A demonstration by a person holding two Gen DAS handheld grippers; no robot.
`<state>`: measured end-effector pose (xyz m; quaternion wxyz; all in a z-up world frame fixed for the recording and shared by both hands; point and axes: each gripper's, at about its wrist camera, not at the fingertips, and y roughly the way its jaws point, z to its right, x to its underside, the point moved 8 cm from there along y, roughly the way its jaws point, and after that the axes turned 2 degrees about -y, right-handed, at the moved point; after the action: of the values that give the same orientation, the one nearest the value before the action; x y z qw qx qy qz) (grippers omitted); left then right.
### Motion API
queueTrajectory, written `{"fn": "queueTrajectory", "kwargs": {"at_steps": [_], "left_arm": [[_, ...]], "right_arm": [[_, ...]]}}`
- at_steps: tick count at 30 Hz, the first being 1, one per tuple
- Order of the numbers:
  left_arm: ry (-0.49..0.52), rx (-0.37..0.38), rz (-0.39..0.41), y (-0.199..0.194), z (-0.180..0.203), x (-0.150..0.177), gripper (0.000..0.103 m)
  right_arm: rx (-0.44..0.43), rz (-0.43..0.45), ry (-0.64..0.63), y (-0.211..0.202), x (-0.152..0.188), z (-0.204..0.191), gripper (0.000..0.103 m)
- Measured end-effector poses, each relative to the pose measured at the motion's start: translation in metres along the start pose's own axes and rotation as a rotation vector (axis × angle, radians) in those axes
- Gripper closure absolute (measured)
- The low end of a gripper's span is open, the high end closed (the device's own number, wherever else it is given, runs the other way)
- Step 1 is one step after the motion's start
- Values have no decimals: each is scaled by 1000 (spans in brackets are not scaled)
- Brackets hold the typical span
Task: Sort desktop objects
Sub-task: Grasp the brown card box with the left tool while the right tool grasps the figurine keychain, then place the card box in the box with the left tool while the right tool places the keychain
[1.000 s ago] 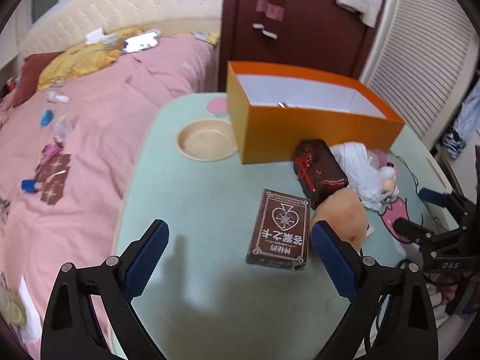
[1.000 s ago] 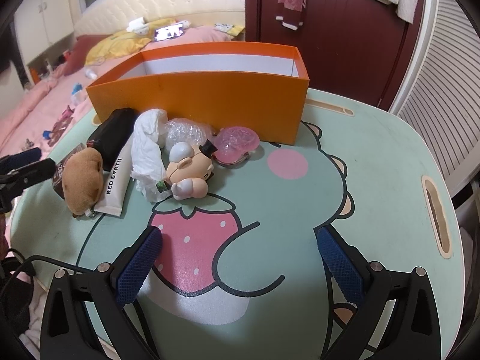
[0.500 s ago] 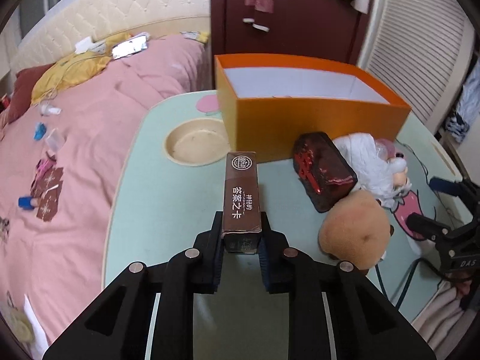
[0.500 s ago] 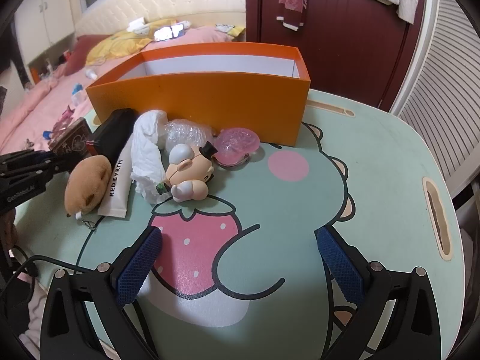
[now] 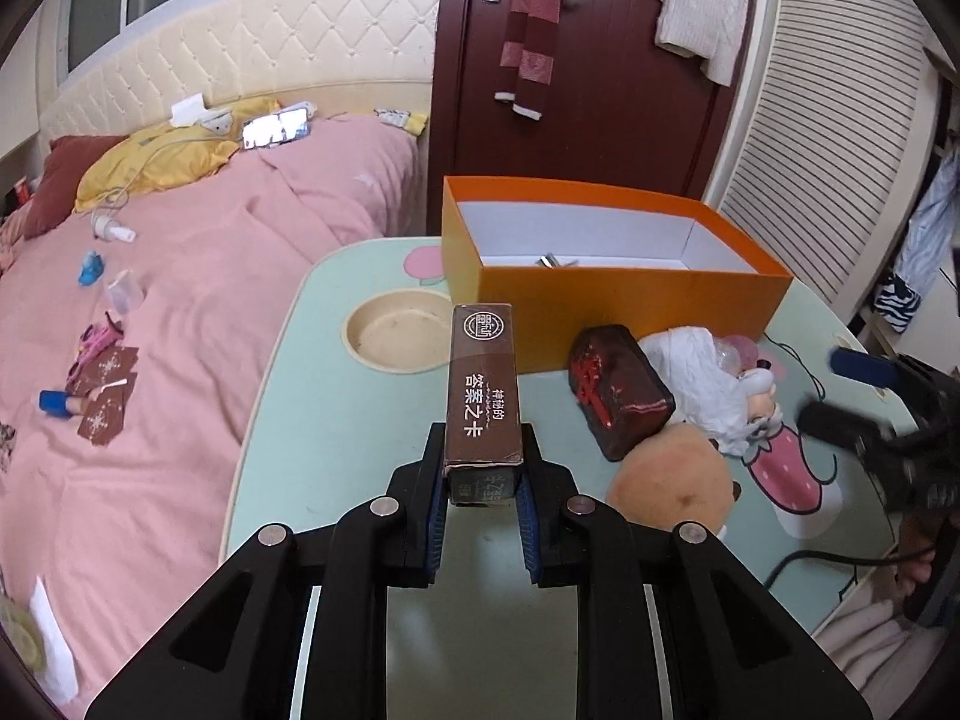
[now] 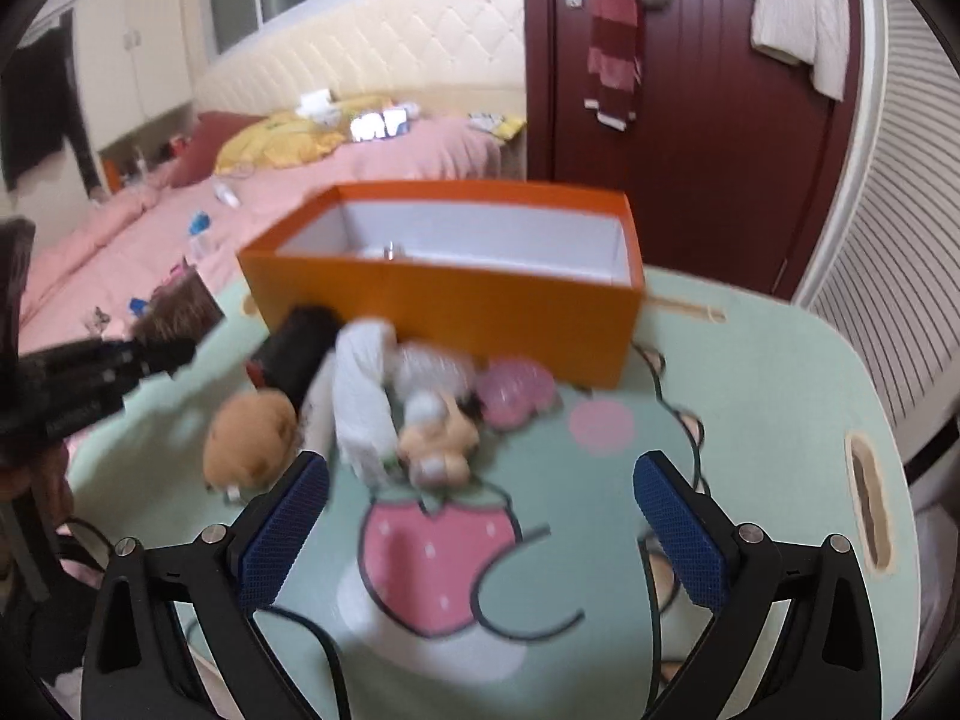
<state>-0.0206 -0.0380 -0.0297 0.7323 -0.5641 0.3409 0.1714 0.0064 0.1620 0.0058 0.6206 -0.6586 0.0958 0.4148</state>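
Observation:
My left gripper (image 5: 483, 492) is shut on a brown card box (image 5: 483, 384), held on edge above the mint table (image 5: 336, 420) and pointing toward the orange box (image 5: 630, 312). Right of it lie a dark red pouch (image 5: 618, 396), a brown plush (image 5: 669, 489), a white cloth (image 5: 696, 372) and a small doll (image 5: 759, 396). My right gripper (image 6: 480, 468) hovers over the strawberry drawing, its jaws closing with nothing between them. Just beyond its fingers are the doll (image 6: 438, 444), plush (image 6: 252, 444), cloth (image 6: 360, 402) and a pink round thing (image 6: 516, 399). The orange box (image 6: 480, 312) stands behind them.
A round recess (image 5: 402, 339) sits in the table left of the orange box. A pink bed (image 5: 180, 300) with scattered items borders the table's left side. A handle slot (image 6: 867, 498) is near the table's right edge. A black cable (image 6: 324, 648) trails below my right gripper.
My left gripper shut on the card box, which lay flat, and lifted it onto its edge. My right gripper rose a little and its jaws narrowed slightly.

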Motion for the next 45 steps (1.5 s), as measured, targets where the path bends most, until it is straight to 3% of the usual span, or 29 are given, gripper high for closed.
{"fn": "queueTrajectory", "kwargs": {"at_steps": [2,5,7,9,13,15,25,35,39,45], "left_arm": [[2,2,1,0,1,0,82],[4,4,2,-1,2,1,82],[4,5,3,-1,2,1,81],[-2,6,1,0,2,1,82],[-9,9,4,-1,1,0,81],[-7,7,10,-2,1,0,82],[5,16,66,-15,11,-18,82],[76,55,175,-6,40,-97,81],[96,48,161,15,45,-114,81],[98,56,90,49,49,-113,81]], "right_arm": [[-37,-20,47,9,-5,0,22],[-53,-49,134,26,-9,9,25],[-69,-68,162,34,-9,11,38],[-79,-100,155,44,-7,7,58],[6,-126,26,50,-2,-5,59],[25,-128,-33,49,0,-11,69],[-45,-34,38,19,-17,3,69],[-73,138,51,2,-91,11,69],[-62,172,50,13,-114,15,69],[-76,127,89,41,-116,22,69]]}}
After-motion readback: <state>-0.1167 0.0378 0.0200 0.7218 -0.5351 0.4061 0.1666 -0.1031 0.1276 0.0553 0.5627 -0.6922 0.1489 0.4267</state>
